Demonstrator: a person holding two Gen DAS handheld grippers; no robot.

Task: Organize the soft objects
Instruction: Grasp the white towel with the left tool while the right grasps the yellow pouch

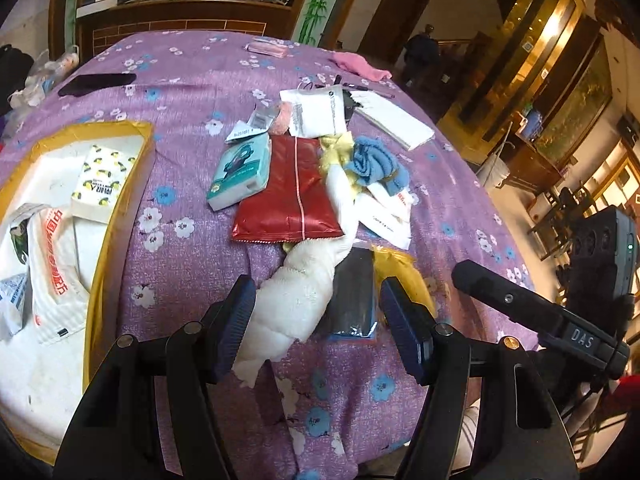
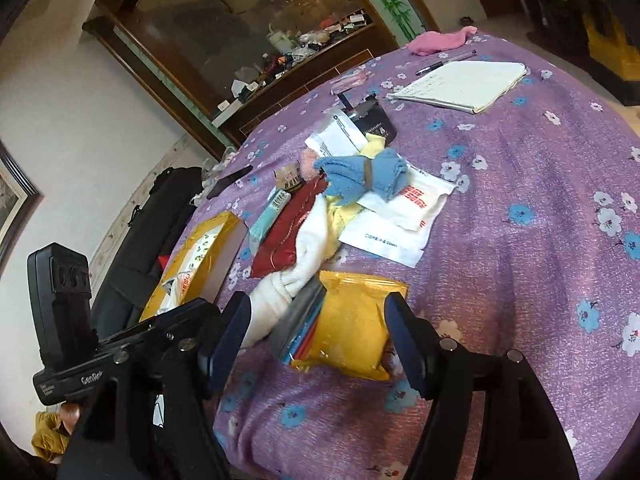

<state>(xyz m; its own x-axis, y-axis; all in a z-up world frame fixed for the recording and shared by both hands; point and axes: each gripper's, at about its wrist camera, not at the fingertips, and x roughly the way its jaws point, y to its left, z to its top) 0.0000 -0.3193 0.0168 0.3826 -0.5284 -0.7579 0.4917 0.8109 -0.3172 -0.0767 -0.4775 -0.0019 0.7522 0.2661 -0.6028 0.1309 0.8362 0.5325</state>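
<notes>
A pile of soft goods lies on the purple flowered cloth (image 1: pixel 192 92). A rolled white towel (image 1: pixel 292 304) and a dark flat packet (image 1: pixel 356 300) lie between the fingers of my left gripper (image 1: pixel 320 324), which stands open; its left pad sits right beside the towel. In the right wrist view a yellow packet (image 2: pixel 352 328) and the dark flat packet (image 2: pixel 300 316) lie between the fingers of my right gripper (image 2: pixel 318 336), also open, pads close to both but not pressing. Further back are a red packet (image 1: pixel 288 192), a blue cloth (image 1: pixel 376 160) and a teal tissue pack (image 1: pixel 240 172).
A yellow-edged box (image 1: pixel 120 200) with a white lining holds tissue packs at the left. A notebook (image 1: pixel 396 120), pens, a pink cloth (image 1: pixel 360 65) and a black phone (image 1: pixel 96 82) lie at the far side. The right gripper's body (image 1: pixel 560 320) is close on the right.
</notes>
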